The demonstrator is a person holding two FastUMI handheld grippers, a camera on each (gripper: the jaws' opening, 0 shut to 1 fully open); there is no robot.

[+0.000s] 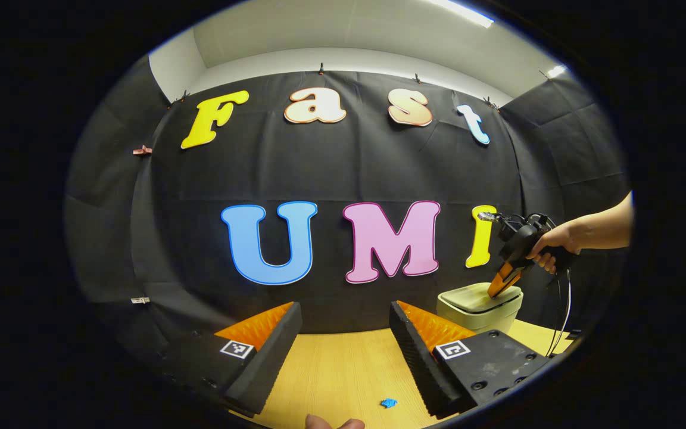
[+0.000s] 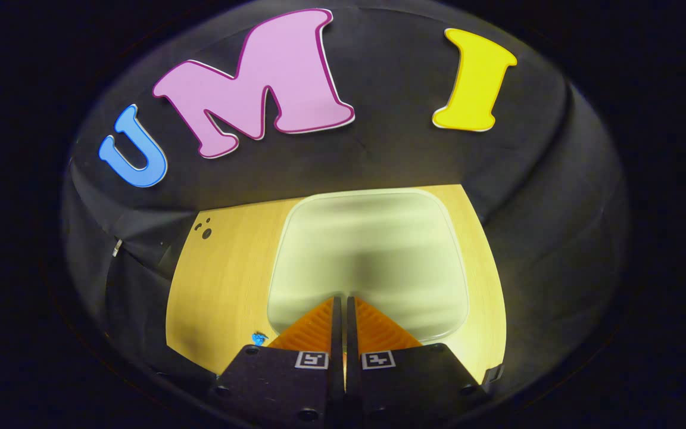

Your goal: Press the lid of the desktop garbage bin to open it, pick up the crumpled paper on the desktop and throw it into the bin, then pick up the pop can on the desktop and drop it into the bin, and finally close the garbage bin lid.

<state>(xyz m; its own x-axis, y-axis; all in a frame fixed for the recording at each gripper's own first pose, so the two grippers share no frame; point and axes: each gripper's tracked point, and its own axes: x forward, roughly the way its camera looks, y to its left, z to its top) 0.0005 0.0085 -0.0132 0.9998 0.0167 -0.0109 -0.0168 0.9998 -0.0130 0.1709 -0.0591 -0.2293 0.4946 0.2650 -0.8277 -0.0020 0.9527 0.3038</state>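
A pale cream garbage bin (image 1: 480, 307) stands on the wooden desk at the right of the left gripper view. Its lid (image 2: 370, 256) lies flat and down. My right gripper (image 2: 340, 301) is shut with nothing between its fingers, and its tips rest on the near part of the lid. In the left gripper view that same right gripper (image 1: 501, 289) tilts down onto the bin top, held by a hand (image 1: 548, 244). My left gripper (image 1: 343, 330) hovers open over bare desk, well to the left of the bin.
A small blue scrap (image 1: 388, 403) lies on the wooden desk (image 1: 343, 369) near the front; the blue scrap (image 2: 258, 338) lies left of the bin. A cable (image 1: 560, 322) hangs behind the bin. A fingertip (image 1: 334, 423) pokes in at the bottom edge.
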